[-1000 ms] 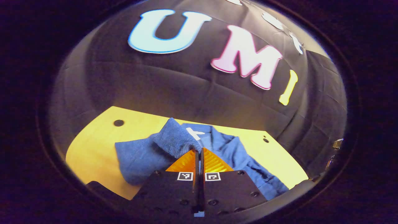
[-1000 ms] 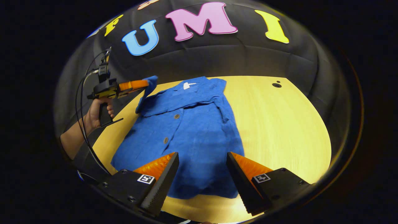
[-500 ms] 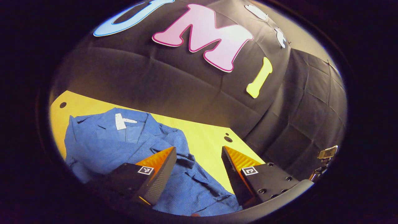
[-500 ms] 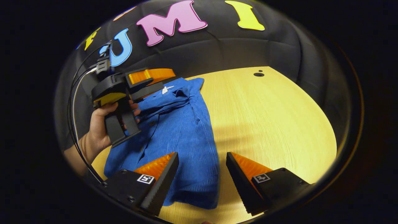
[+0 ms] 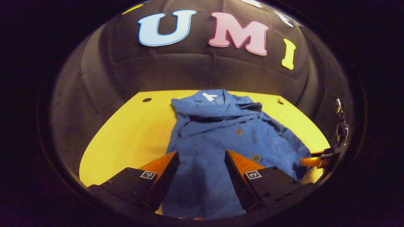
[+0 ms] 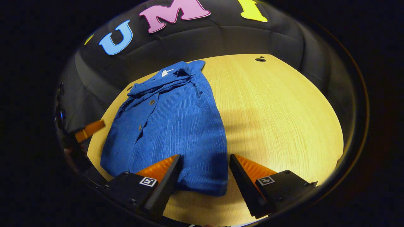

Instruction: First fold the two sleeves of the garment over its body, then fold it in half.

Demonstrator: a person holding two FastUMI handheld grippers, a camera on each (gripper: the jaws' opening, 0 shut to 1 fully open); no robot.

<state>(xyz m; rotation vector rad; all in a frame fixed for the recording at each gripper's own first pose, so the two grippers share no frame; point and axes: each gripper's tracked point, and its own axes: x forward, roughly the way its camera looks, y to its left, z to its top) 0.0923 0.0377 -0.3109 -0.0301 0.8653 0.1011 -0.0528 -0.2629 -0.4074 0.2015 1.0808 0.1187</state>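
A blue button-up shirt (image 5: 221, 135) lies flat on the wooden table (image 5: 126, 135), collar at the far end, both sleeves lying folded in over its body. My left gripper (image 5: 201, 154) is open above the shirt's near hem, with nothing between its fingers. In the right gripper view the same shirt (image 6: 170, 119) stretches away from me, and my right gripper (image 6: 205, 156) is open over its near right corner. The right gripper (image 5: 315, 161) also shows low beside the shirt's right edge, and the left gripper (image 6: 88, 130) by its left edge.
Bare tabletop (image 6: 277, 113) stretches to the right of the shirt. Small round holes (image 5: 146, 100) (image 6: 260, 59) sit near the table's far corners. The black booth wall rises right behind the table's far edge.
My left gripper, shut on the left sleeve a second ago, carried it over the body, opened and drew back to the near hem. The right gripper stayed open and moved only slightly.
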